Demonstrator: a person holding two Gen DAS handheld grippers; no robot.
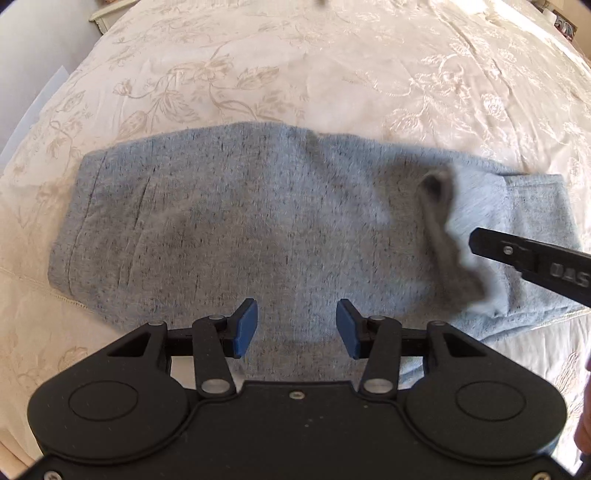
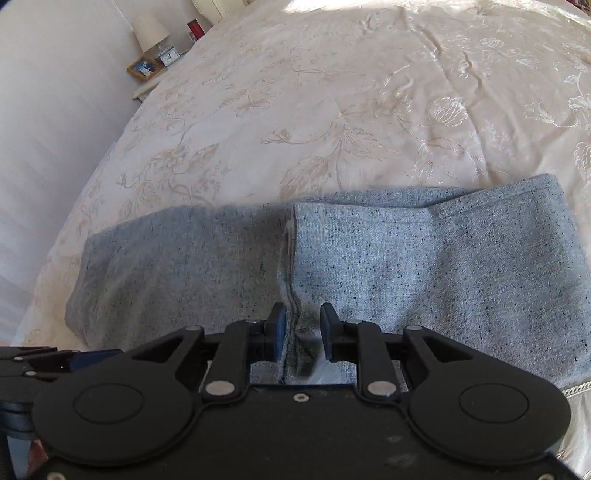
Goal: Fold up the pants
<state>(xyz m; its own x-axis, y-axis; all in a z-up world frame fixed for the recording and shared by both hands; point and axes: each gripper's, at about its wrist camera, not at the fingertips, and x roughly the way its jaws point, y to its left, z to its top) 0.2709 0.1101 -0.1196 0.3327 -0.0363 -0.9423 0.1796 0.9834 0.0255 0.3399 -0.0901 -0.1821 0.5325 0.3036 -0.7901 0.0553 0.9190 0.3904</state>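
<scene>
One pair of grey pants (image 1: 229, 221) lies folded lengthwise across the bed (image 1: 295, 74), on its cream flowered cover. Two grippers are over it. The left gripper (image 1: 296, 328) hangs above the middle of the pants, its two blue pads spread apart with nothing between them. The right gripper (image 2: 298, 334) has its pads parted a little; a raised fold edge of the pants runs up between them, and neither pad presses on it. Beside the bed stand one lamp (image 2: 150, 31), one small clock (image 2: 170, 57) and one framed picture (image 2: 144, 68).
</scene>
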